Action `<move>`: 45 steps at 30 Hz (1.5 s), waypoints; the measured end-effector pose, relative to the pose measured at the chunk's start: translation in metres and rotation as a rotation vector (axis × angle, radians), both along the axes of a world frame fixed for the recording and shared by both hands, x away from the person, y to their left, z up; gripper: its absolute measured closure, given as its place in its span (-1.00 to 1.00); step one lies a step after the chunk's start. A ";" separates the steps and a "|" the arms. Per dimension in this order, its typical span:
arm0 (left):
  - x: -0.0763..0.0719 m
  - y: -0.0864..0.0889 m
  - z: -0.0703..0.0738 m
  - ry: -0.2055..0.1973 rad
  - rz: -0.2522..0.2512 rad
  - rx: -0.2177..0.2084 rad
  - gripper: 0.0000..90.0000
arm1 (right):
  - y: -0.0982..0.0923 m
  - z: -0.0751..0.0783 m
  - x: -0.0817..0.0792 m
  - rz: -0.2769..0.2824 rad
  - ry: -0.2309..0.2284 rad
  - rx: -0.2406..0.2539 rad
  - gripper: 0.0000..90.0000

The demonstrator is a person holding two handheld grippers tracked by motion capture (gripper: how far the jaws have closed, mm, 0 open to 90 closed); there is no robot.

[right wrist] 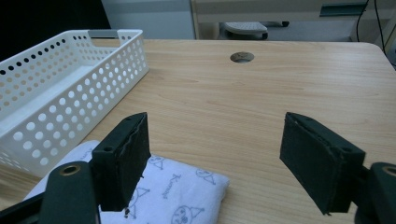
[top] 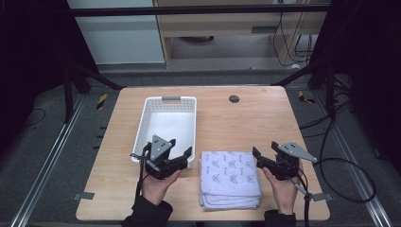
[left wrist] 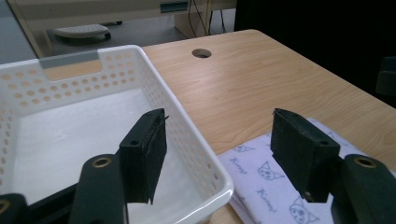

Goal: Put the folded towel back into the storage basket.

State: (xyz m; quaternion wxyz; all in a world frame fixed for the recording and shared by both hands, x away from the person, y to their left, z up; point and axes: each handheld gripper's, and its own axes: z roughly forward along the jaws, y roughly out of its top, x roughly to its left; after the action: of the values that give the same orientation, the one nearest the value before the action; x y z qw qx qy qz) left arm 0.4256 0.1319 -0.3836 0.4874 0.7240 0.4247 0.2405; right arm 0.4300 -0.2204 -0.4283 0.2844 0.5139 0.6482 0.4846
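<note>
A white perforated basket stands empty at the middle left of the wooden table. To its right, near the front edge, lies a folded white towel with small cat prints. My left gripper hovers open at the basket's near right corner, between basket and towel. In the left gripper view the gripper straddles the basket wall and the towel. My right gripper stands open just right of the towel's far corner. In the right gripper view the gripper has nothing between its pads, with the towel low left and the basket farther left.
A round cable hole sits in the table near its far edge. Bare wood stretches beyond the towel and to the right of the basket. Dark frame legs, cables and floor rails surround the table.
</note>
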 end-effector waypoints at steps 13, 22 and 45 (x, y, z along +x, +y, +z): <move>-0.017 -0.026 -0.019 0.017 -0.017 0.004 -0.20 | -0.003 0.000 0.004 0.019 0.015 -0.006 -0.42; -0.029 -0.037 -0.040 0.045 -0.028 0.048 -0.13 | 0.000 -0.007 0.009 0.053 0.048 -0.013 -0.37; -0.033 -0.047 -0.083 0.159 -0.021 0.083 0.08 | 0.004 -0.033 0.018 0.106 0.138 -0.034 -0.31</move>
State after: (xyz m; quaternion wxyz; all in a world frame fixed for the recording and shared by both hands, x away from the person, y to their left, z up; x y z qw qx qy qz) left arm 0.3923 0.0854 -0.4663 0.4243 0.7646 0.4444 0.1945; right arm 0.4481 -0.2164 -0.4608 0.2216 0.5063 0.7007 0.4512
